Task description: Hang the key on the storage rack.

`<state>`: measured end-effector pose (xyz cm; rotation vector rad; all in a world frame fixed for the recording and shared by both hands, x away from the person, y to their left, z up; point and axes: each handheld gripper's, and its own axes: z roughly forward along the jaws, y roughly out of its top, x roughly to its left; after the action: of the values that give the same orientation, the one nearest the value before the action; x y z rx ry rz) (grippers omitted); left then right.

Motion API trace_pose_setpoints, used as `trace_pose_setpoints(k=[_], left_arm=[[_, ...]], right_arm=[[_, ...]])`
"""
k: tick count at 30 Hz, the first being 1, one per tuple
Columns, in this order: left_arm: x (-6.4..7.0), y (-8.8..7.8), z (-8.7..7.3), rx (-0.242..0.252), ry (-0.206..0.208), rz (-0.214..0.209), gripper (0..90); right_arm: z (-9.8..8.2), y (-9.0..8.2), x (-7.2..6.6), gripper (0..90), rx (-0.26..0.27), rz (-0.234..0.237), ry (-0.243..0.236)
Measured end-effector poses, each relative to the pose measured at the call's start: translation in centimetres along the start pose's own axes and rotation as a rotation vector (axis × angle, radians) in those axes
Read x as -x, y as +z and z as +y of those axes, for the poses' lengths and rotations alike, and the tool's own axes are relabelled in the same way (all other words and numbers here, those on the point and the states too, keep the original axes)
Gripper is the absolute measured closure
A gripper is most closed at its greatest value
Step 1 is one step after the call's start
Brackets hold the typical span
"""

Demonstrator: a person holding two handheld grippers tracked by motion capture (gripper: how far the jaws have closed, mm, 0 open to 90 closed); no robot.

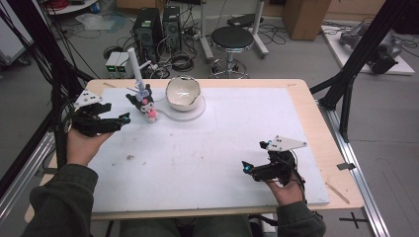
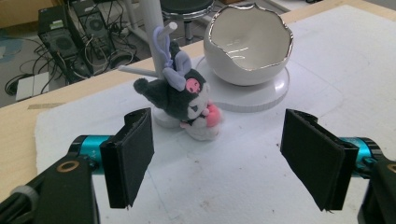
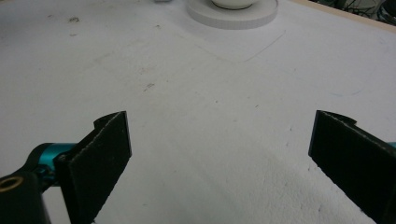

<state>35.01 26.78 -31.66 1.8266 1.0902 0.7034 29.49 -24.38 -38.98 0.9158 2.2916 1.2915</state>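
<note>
Left gripper (image 2: 217,158) released, jaws wide, lined up on plush toy (image 2: 187,100) at upper centre of left gripper view, beside eggshell bowl (image 2: 248,44); right gripper (image 3: 219,163) released, idle over white mat (image 3: 196,107). Likely step: grasp toy; centre jaws on body, clear of white stand (image 2: 152,23), close gently

The right gripper (image 3: 219,158) is hovering with its black jaws spread wide over the white mat (image 3: 196,102), while a round white base (image 3: 232,16) is sitting at the far edge.

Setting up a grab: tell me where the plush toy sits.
In the high view, the plush toy stands far-left on the white mat, beside the eggshell bowl, just ahead of the open left gripper.
</note>
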Motion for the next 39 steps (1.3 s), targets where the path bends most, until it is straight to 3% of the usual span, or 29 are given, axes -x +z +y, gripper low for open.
trace_pose_setpoints(k=[16, 39], left_arm=[[0.7, -1.2, -1.1, 0.029, 0.004, -0.021, 26.0], [3.0, -2.3, -2.9, 0.053, 0.035, -0.074, 25.9]], right_arm=[[0.1, -0.2, 0.1, 4.8, 0.007, -0.011, 0.002], [0.1, -0.3, 0.2, 4.8, 0.014, -0.018, 0.004]])
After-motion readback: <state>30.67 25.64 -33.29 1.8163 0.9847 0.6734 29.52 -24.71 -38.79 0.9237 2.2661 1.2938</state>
